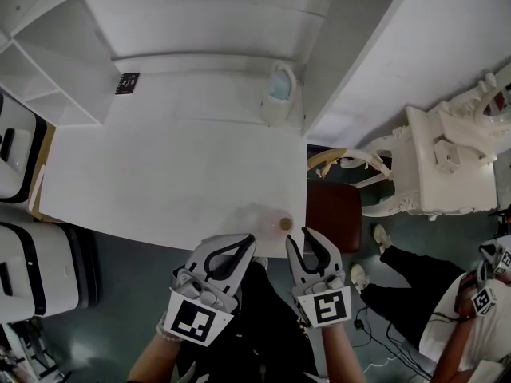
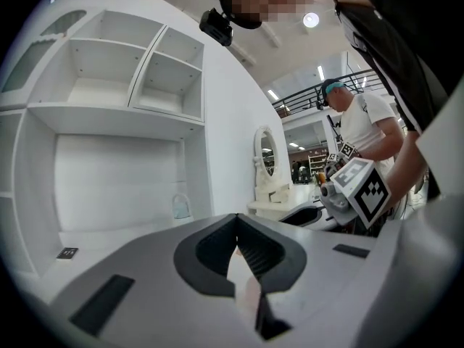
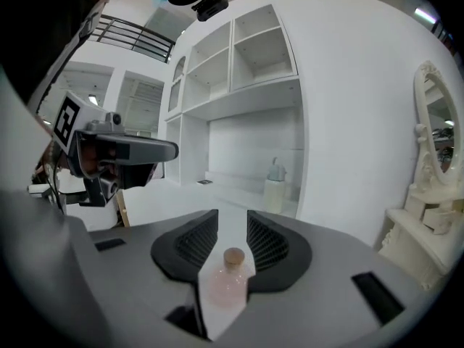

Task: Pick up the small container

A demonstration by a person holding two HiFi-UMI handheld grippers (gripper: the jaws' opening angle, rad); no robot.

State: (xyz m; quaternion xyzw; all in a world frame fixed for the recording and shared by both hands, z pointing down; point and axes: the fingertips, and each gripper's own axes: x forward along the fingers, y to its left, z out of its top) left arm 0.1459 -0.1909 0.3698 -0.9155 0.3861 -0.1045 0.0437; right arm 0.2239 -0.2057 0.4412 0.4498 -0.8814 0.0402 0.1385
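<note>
My right gripper (image 3: 232,220) stands open, its gap lined up on the small container (image 3: 230,274) at the table's (image 1: 176,174) near edge, untouched — a corked bottle, judged light, rigid, slippery and breakable, best pinched across its round body — left gripper (image 2: 237,220) closed, empty.

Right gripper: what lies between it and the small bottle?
Nothing: the right gripper view shows the small bottle framed by the open right gripper, only bare desk around.
</note>
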